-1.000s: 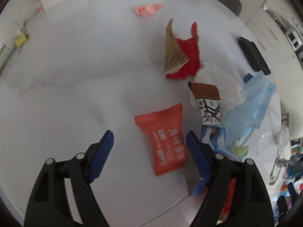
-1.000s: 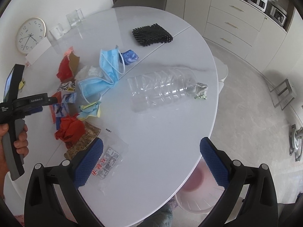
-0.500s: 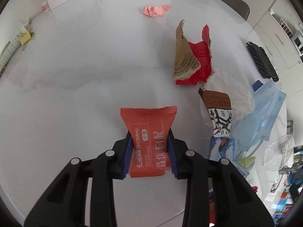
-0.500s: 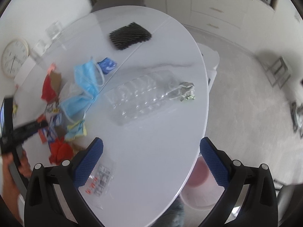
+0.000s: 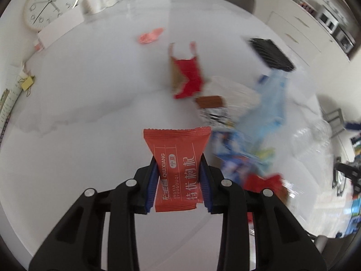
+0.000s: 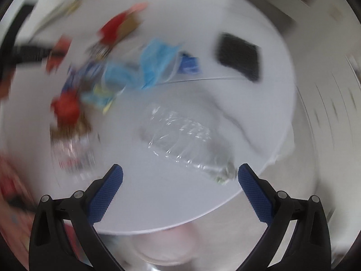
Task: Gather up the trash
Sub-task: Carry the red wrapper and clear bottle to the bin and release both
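Sitting clamped between the left gripper (image 5: 178, 171) pads, orange snack packet (image 5: 177, 164)

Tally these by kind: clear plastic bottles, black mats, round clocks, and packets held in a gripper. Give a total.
clear plastic bottle: 1
black mat: 1
round clock: 1
orange packet, clamped in the left gripper: 1
Total: 4

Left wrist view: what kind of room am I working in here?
Probably a home dining or kitchen area: a round white table strewn with wrappers, a wall clock leaning behind it, and white cabinets with appliances beyond.
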